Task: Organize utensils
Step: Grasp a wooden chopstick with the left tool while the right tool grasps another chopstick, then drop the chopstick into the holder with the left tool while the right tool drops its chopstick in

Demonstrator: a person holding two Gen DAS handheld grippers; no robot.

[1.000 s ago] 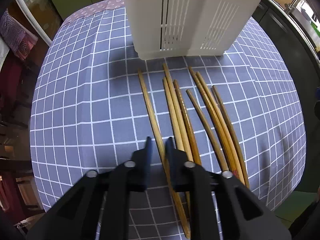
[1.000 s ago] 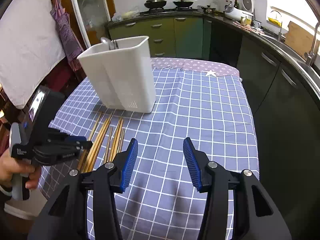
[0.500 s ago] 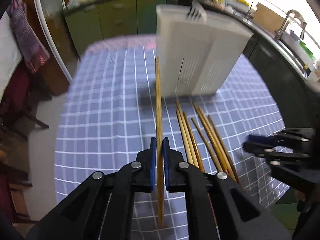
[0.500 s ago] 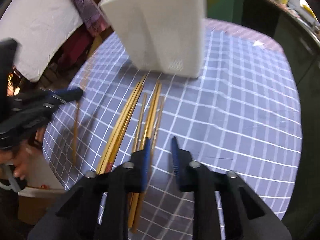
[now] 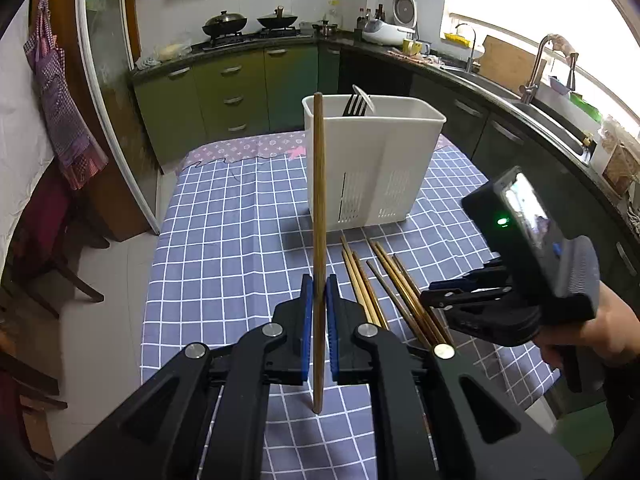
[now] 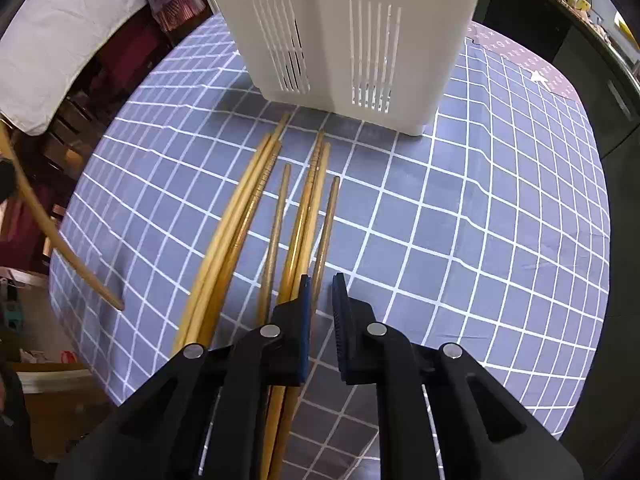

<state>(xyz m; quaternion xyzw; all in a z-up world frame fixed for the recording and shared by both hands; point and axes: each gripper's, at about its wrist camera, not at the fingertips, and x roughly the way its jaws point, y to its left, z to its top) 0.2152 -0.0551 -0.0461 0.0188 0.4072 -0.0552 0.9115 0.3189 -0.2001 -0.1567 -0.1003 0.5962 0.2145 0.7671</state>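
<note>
My left gripper (image 5: 319, 292) is shut on one wooden chopstick (image 5: 318, 200), held upright above the checked tablecloth (image 5: 232, 240); the same chopstick (image 6: 60, 248) shows at the left edge of the right wrist view. Several more chopsticks (image 6: 256, 216) lie side by side in front of the white slotted utensil caddy (image 6: 352, 32). My right gripper (image 6: 322, 280) points down over their near ends. Its jaws are closing, with the rightmost chopstick (image 6: 326, 224) between them but not pressed by both pads. From the left wrist view the caddy (image 5: 376, 160) holds a fork (image 5: 354, 106).
A hand (image 5: 592, 332) holds the right gripper (image 5: 434, 302) at the table's right edge. Dark cabinets and a sink (image 5: 560, 120) run along the right. A chair (image 5: 52, 240) stands on the floor to the left. The cloth right of the chopsticks is bare.
My left gripper has lifted its chopstick off the cloth and tipped it upright. The right gripper has come down over the lying chopsticks and its jaws have narrowed around one.
</note>
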